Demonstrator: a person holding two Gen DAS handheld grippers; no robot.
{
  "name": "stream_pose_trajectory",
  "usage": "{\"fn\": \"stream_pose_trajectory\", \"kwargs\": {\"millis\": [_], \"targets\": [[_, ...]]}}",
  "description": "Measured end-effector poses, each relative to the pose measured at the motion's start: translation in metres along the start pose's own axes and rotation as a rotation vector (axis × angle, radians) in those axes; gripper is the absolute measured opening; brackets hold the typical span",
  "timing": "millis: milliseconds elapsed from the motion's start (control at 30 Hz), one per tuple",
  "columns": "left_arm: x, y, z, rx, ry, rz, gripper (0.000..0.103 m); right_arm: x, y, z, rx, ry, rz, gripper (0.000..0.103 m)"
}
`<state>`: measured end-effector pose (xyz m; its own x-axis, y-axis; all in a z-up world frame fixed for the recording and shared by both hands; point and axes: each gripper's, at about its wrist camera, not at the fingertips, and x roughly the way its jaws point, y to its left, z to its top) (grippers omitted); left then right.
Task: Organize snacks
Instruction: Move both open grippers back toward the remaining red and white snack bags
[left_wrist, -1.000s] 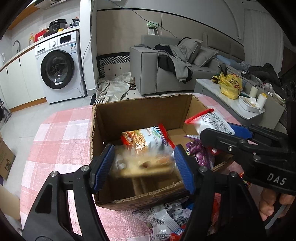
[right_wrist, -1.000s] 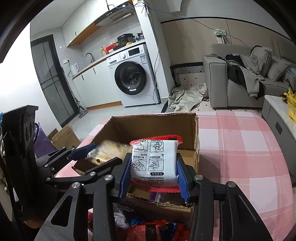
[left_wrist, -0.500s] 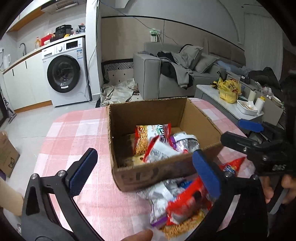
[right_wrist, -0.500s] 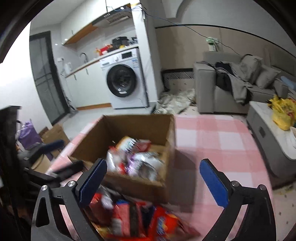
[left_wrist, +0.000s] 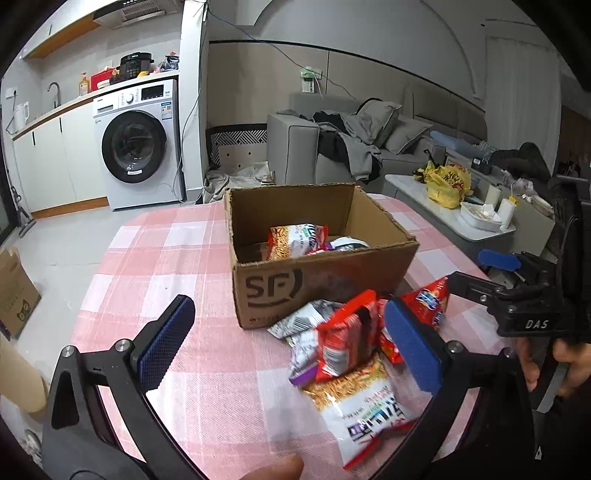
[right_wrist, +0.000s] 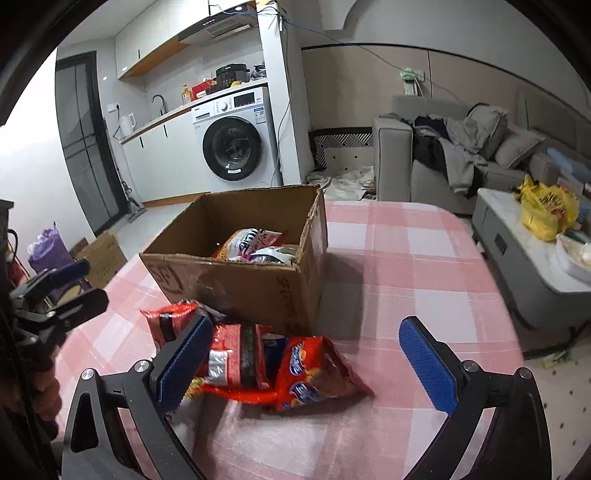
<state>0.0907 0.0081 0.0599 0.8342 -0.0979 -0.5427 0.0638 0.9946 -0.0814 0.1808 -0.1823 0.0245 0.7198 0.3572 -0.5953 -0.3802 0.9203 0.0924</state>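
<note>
Your left gripper (left_wrist: 288, 345) stands with its jaws wide apart and nothing between the pads; it hangs above the pink checked tablecloth (left_wrist: 155, 258), short of the near wall of the cardboard box (left_wrist: 325, 284). Your right gripper (right_wrist: 314, 363) is spread just as wide and just as empty, also on the near side of the box, toward its right corner. Neither pad of either tool touches a packet.

In front of the box, against its near wall, lies the heap of loose snacks: a red packet (left_wrist: 347, 347) on top, a noodle packet (left_wrist: 362, 410) nearest to you, and a red biscuit bag (right_wrist: 314, 373) at the heap's right end, below your right gripper. A silver packet (left_wrist: 303, 321) shows at the foot of the box wall.

Inside the box, an orange-and-white noodle bag (left_wrist: 295, 240) leans upright toward the far wall, with a silver-and-dark packet (left_wrist: 347, 243) just beside it.

Beyond the box you have the washing machine (left_wrist: 136, 144) and the grey sofa (left_wrist: 332, 147).
</note>
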Motion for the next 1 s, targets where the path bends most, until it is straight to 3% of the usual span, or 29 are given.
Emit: {"fn": "stream_pose_trajectory", "kwargs": {"millis": [333, 1000], "targets": [[-0.024, -0.017, -0.025, 0.020, 0.037, -0.014, 0.102, -0.011, 0.010, -0.005, -0.052, 0.009, -0.003, 0.103], [0.023, -0.024, -0.053, -0.008, 0.205, -0.008, 0.102, 0.025, 0.002, -0.022, -0.033, 0.141, -0.011, 0.103]]}}
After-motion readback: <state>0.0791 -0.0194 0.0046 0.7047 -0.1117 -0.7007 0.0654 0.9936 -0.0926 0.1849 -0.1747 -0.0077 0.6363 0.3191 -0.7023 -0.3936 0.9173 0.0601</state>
